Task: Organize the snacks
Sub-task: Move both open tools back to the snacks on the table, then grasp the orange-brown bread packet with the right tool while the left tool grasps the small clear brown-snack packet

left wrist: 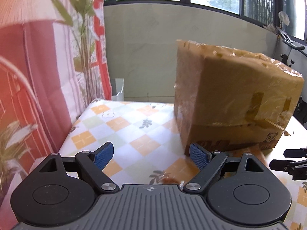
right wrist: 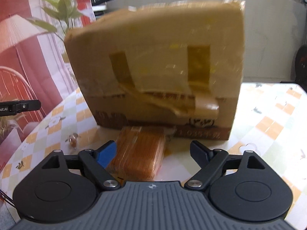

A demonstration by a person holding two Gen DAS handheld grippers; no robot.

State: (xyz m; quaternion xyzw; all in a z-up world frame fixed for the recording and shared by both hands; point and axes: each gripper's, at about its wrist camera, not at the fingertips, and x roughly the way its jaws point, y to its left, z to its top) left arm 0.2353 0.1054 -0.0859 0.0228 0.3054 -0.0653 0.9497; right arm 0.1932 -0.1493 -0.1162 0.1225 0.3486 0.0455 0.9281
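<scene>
A taped brown cardboard box [left wrist: 236,99] stands on the checked tablecloth; it also fills the right wrist view [right wrist: 159,67], blurred. An orange-brown clear-wrapped snack pack [right wrist: 140,151] lies flat on the table in front of the box, between my right gripper's fingers and nearer the left one. My right gripper [right wrist: 153,153] is open with the jaws wide apart. My left gripper [left wrist: 151,154] is open and empty, left of the box's near corner. A bit of the pack shows in the left wrist view [left wrist: 172,174]. The right gripper's tips show at the left wrist view's right edge [left wrist: 287,161].
The table [left wrist: 119,126] has an orange, green and white checked cloth. A red and white curtain with plant leaves [left wrist: 38,67] hangs along the left side. A small wrapped candy [right wrist: 73,139] lies left of the pack. Windows and a grey wall lie behind.
</scene>
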